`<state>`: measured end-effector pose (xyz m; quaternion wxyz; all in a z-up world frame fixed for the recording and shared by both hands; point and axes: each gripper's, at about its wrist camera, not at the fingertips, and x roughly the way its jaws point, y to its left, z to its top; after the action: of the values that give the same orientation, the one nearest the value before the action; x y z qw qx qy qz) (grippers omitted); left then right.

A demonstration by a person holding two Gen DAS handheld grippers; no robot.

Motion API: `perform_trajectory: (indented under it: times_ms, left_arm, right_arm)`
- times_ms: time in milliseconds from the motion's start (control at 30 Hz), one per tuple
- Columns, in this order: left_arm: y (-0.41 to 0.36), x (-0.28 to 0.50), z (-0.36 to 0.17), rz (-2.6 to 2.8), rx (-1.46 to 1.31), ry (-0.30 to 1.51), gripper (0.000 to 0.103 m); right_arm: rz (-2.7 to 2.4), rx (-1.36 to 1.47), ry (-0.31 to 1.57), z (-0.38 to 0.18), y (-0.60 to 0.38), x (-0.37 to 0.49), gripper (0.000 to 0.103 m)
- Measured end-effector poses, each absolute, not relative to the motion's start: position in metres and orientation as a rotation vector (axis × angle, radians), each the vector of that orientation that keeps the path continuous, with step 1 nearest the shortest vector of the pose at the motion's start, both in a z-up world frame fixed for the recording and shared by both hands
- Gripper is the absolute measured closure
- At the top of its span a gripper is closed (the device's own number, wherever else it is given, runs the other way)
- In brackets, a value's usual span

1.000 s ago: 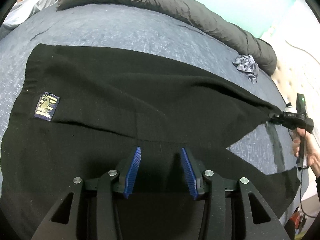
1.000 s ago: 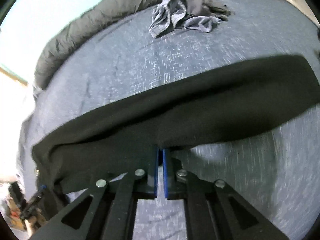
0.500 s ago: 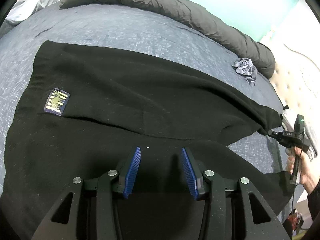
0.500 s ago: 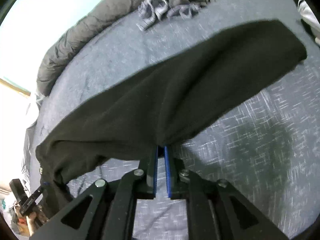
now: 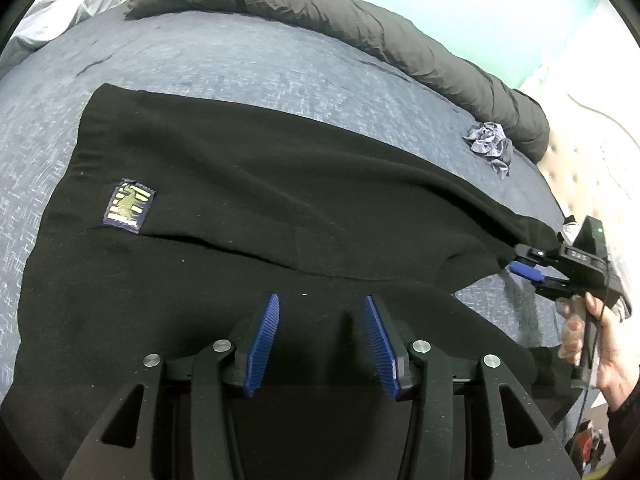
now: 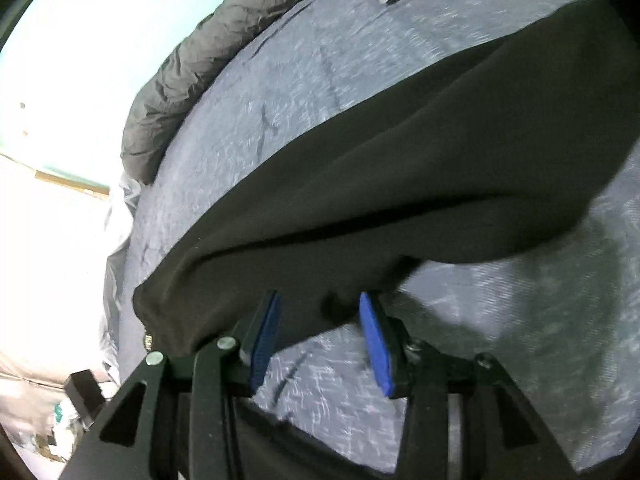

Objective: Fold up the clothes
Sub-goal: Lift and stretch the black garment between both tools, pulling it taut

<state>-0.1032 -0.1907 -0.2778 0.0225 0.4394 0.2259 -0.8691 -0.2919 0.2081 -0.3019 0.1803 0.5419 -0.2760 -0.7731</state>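
We see a black garment point(image 5: 248, 216) spread across the blue-grey bed, filling the left wrist view from nine o'clock to three o'clock. A small patch with yellow stripes point(image 5: 129, 209) sits at nine o'clock. One long section lies folded across the body, its end tapering off toward three o'clock, with soft creases.

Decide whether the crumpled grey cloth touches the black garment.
Apart. The left wrist view shows a strip of bare blue bedsheet between the crumpled grey cloth and the black garment.
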Motion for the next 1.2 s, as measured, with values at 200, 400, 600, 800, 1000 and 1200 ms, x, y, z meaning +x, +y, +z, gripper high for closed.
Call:
perform_trajectory:
  times_ms: [200,400,600,800,1000,1200]
  left_arm:
    - [-0.194,-0.1,-0.276,-2.697,1.348,0.713,0.054]
    - [-0.198,-0.099,-0.275,-2.694,1.34,0.727,0.054]
    - [-0.198,-0.097,-0.274,-2.696,1.338,0.727,0.053]
    - [-0.198,-0.096,-0.273,-2.698,1.337,0.726,0.053]
    - [-0.2,-0.094,-0.273,-2.696,1.334,0.73,0.053]
    - [-0.203,-0.092,-0.272,-2.691,1.329,0.738,0.053]
  right_arm:
    - [-2.197,1.583,-0.79,-0.314,0.209,-0.297,0.094]
    - [-2.196,1.542,-0.741,-0.31,0.218,-0.28,0.1]
    - [-2.166,1.545,-0.695,-0.311,0.222,-0.254,0.101]
    - [-2.159,1.598,-0.624,-0.316,0.221,-0.245,0.1]
    - [-2.275,1.49,-0.477,-0.269,0.2,-0.245,0.086]
    - [-2.17,1.46,-0.345,-0.265,0.147,-0.26,0.064]
